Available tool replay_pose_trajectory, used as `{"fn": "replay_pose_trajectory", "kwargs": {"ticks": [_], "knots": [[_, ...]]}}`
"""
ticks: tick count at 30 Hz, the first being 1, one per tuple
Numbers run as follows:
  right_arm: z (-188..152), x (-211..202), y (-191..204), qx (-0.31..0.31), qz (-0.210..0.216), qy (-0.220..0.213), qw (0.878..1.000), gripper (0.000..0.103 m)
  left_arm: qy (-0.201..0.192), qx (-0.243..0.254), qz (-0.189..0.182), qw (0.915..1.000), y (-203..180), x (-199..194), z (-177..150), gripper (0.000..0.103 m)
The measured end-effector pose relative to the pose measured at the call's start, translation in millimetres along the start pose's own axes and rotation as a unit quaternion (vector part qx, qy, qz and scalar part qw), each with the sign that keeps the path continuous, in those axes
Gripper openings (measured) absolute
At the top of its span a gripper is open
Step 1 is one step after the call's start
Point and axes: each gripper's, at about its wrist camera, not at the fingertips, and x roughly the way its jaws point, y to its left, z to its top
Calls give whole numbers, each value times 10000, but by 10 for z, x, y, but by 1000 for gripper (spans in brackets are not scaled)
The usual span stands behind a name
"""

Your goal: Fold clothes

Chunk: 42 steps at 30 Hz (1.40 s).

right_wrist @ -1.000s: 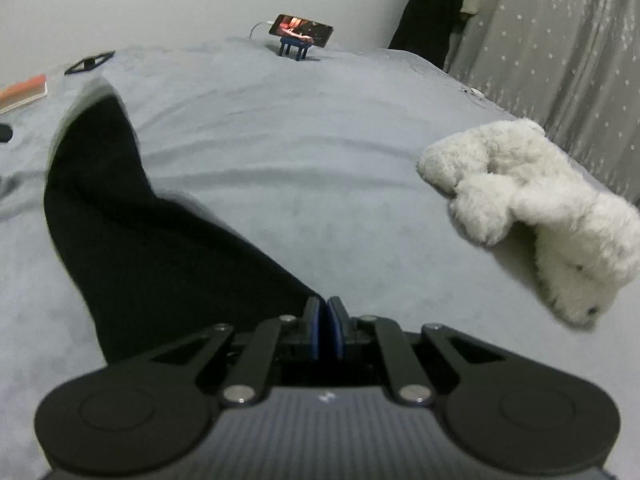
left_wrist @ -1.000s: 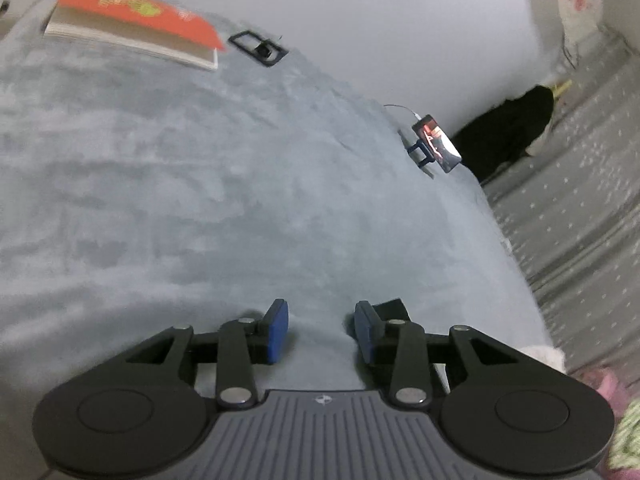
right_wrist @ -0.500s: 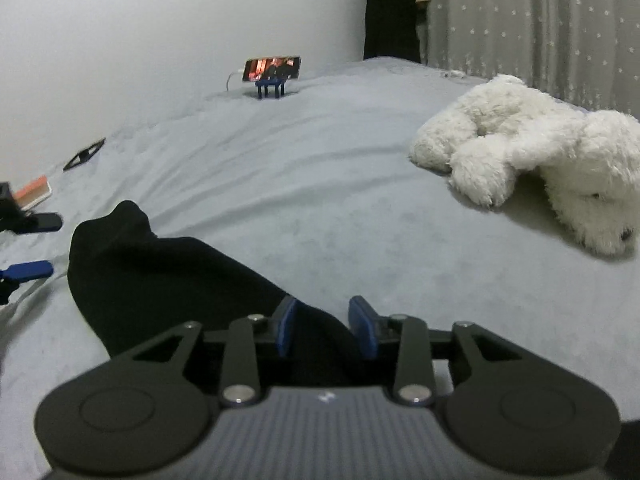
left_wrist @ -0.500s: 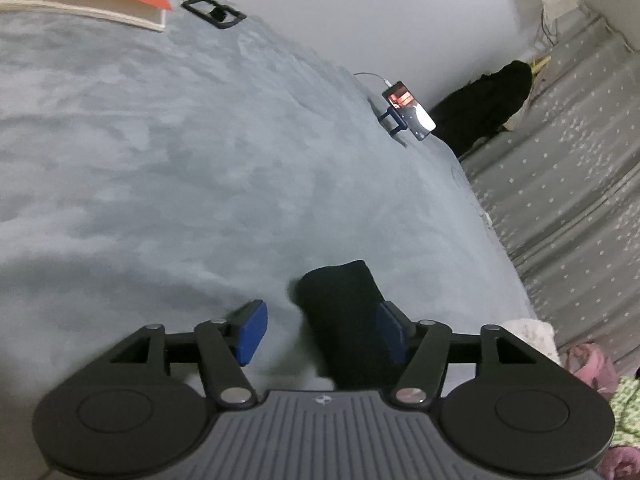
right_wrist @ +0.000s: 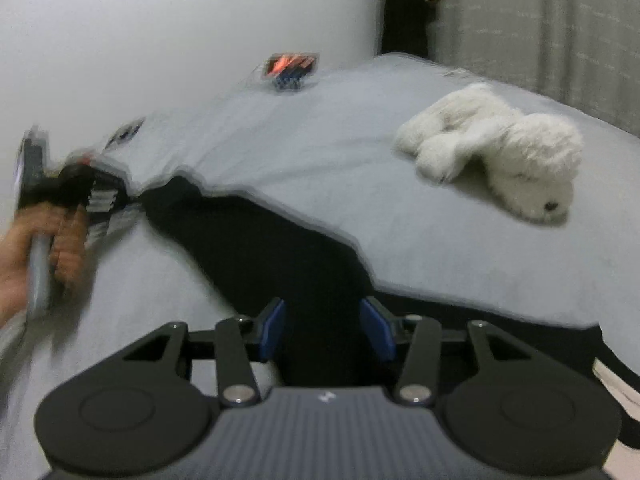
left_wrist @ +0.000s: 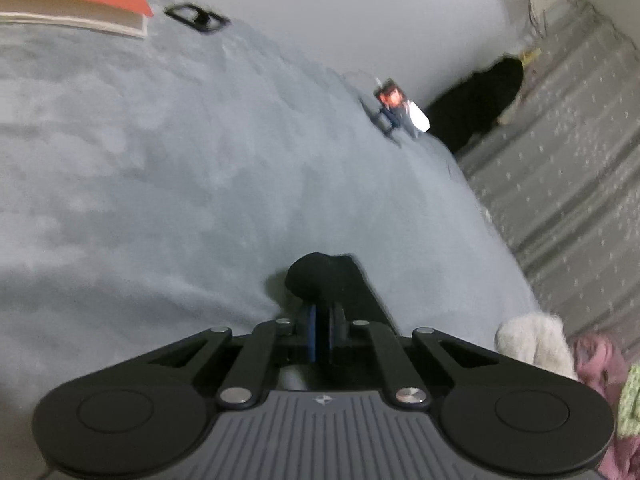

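Left claw [left_wrist: 323, 330] clamped on black sock [right_wrist: 256, 236], lengthwise toward right claw [right_wrist: 323, 330].

White plush toy [right_wrist: 504, 156], red book [left_wrist: 80, 4], phone [left_wrist: 400, 108]

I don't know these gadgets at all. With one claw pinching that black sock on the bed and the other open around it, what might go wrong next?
1. The left gripper is shut on only the tip of the black sock, so a tug might pull it free.
2. The right gripper has just been opening and its pads do not press the sock, so that end may flop and spoil the fold.
3. The white plush toy lies close by on the bed; a wide swing could knock it.
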Motion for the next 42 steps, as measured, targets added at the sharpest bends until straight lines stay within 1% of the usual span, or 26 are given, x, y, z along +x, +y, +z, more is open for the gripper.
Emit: {"fn": "replay_pose_trajectory", "kwargs": {"ticks": [1, 2, 3, 5, 6, 7, 8, 9, 11, 15, 16, 17, 18, 19, 21, 22, 23, 24, 25, 27, 33, 35, 37, 39, 41, 42], "knots": [[-84, 15, 36, -119, -48, 121, 9998, 41, -92, -35, 12, 10000, -13, -48, 18, 4], [-168, 29, 73, -239, -96, 242, 9994, 35, -180, -38, 33, 9998, -30, -90, 28, 4], [-241, 46, 113, -348, -150, 322, 9988, 33, -254, 23, 65, 9997, -47, -114, 31, 4], [-318, 80, 203, -497, -268, 298, 9980, 32, -291, 231, 155, 9992, -63, -109, 18, 4], [-297, 66, 226, -516, -271, 299, 9979, 28, -270, 270, 213, 9990, -48, -92, 12, 4], [-276, 53, 249, -534, -273, 300, 9977, 17, -224, 250, 259, 9991, -23, -71, 10, 4], [-254, 43, 271, -573, -287, 304, 9975, 12, -170, 208, 299, 9992, 3, -48, 11, 4], [-228, 43, 289, -657, -327, 318, 9968, 10, -118, 174, 337, 9992, 29, -28, 16, 4], [-189, 45, 322, -811, -395, 351, 9953, 10, -25, 222, 466, 9987, 28, -8, 27, 4], [-234, 102, 330, -894, -421, 405, 9943, 11, 156, 502, 817, 9953, -55, 21, 16, 4], [-240, 105, 331, -876, -434, 360, 9946, 15, 187, 598, 885, 9941, -79, 30, 5, 4], [-241, 115, 330, -837, -456, 314, 9950, 29, 206, 694, 938, 9930, -101, 35, -5, 4], [-244, 127, 337, -832, -481, 279, 9950, 37, 217, 788, 982, 9918, -119, 40, -16, 4], [-255, 146, 364, -906, -512, 271, 9942, 40, 226, 874, 1016, 9907, -135, 43, -24, 4], [-276, 179, 415, -1045, -569, 254, 9926, 37, 240, 935, 1036, 9899, -147, 38, -25, 4], [-280, 188, 434, -1080, -568, 246, 9922, 31, 245, 924, 1025, 9901, -142, 32, -18, 4], [-278, 194, 447, -1082, -531, 237, 9924, 20, 250, 901, 1009, 9905, -133, 30, -5, 4], [-276, 197, 460, -1082, -529, 233, 9924, 17, 254, 885, 996, 9908, -129, 26, 7, 4], [-273, 201, 471, -1085, -591, 222, 9921, 11, 257, 870, 983, 9910, -127, 19, 17, 4], [-255, 181, 466, -978, -602, 171, 9932, 10, 249, 875, 979, 9910, -135, 9, 26, 4], [-206, -48, 384, -585, -327, -103, 9977, 10, 128, 999, 1064, 9892, -212, -68, 63, 4], [-210, -39, 349, -493, -231, -70, 9985, 10, 87, 986, 1035, 9897, -212, -92, 87, 4], [-231, 53, 337, -472, -205, 63, 9987, 10, 139, 983, 1096, 9890, -182, -56, 76, 4], [-264, 175, 383, -593, -266, 205, 9977, 10, 222, 983, 1182, 9879, -141, 0, 55, 4], [-274, 203, 443, -772, -341, 216, 9962, 12, 273, 963, 1215, 9875, -103, 42, 44, 4], [-261, 193, 439, -749, -311, 218, 9965, 12, 270, 961, 1211, 9876, -100, 43, 45, 4]]}}
